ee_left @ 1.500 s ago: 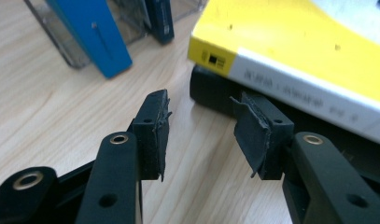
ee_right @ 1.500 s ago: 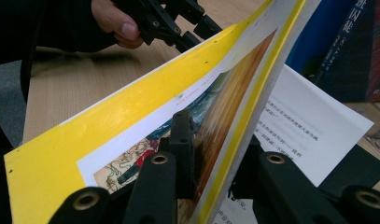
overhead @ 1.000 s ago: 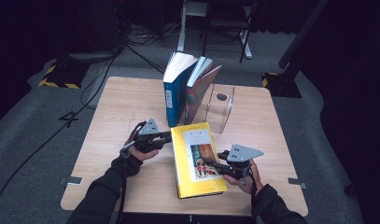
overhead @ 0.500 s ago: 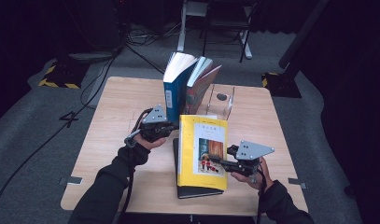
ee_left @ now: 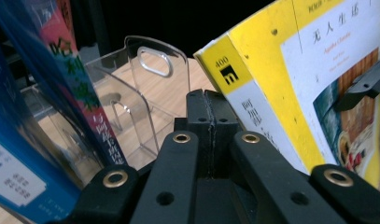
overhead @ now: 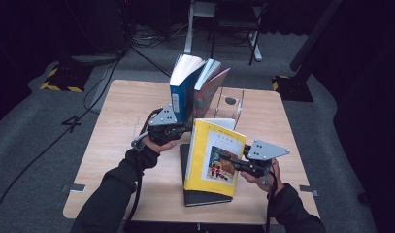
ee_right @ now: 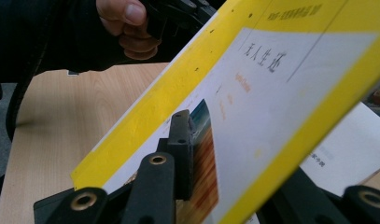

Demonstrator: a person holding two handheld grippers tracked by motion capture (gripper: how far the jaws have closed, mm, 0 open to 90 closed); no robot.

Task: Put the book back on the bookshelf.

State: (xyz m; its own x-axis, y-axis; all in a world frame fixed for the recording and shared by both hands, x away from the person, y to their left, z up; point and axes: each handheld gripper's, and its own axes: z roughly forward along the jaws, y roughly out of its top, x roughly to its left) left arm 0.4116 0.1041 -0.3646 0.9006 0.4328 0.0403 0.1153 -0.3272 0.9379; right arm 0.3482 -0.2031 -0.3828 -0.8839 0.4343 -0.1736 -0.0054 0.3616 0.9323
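Dark studio, black curtains (overhead: 360, 58), floor cables (overhead: 137, 43)

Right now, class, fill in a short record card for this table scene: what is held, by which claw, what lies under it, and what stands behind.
Held item: yellow book, tilted up off the table
Right claw: shut on the yellow book's edge, one jaw on the front cover
Left claw: jaws shut together, beside the book's spine, nothing between them
Underneath: dark book lying flat on the wooden table
Behind: blue book and pink book standing, leaning against a clear bookend
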